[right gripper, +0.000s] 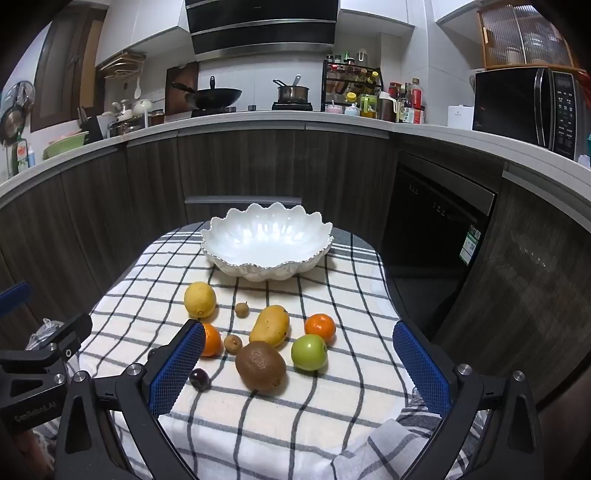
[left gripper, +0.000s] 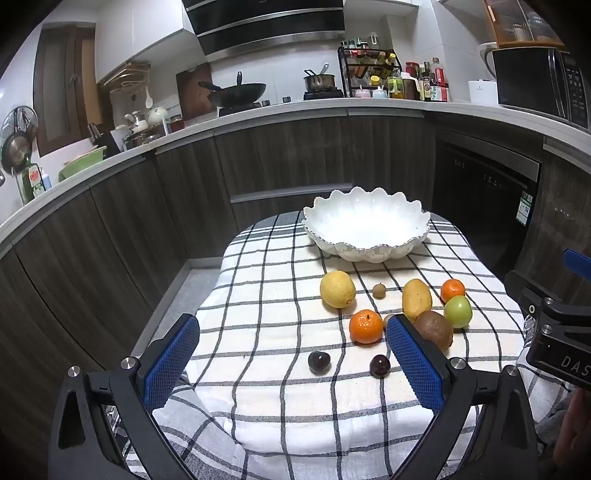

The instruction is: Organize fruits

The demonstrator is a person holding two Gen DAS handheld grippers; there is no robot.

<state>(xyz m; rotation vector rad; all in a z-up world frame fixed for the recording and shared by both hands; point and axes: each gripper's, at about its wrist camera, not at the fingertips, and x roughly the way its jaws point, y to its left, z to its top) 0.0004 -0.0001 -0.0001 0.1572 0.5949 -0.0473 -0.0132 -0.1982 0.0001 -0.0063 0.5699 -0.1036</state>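
kitchen interior, artificial light, white tiled back wall. l-shaped counter (right gripper: pixel 258 120) w/ pale top over dark wood-grain cabinet fronts (right gripper: pixel 240 162); built-in dishwasher (right gripper: pixel 439 221) at right w/ green label. black range hood (right gripper: pixel 262 29) above hob; black wok (right gripper: pixel 218 96) and small steel saucepan (right gripper: pixel 292 93) on burners. spice rack (right gripper: pixel 349 79) and bottles beside hob; black microwave (right gripper: pixel 528 105) at right end, glass-front wall cabinet (right gripper: pixel 524 35) above it. left end: dish rack, green basin (left gripper: pixel 83 164), hanging pan, brown door (left gripper: pixel 62 85). foreground: small worktop covered by white cloth w/ dark check lines (right gripper: pixel 295 406); grey floor (left gripper: pixel 166 299) visible at its left.
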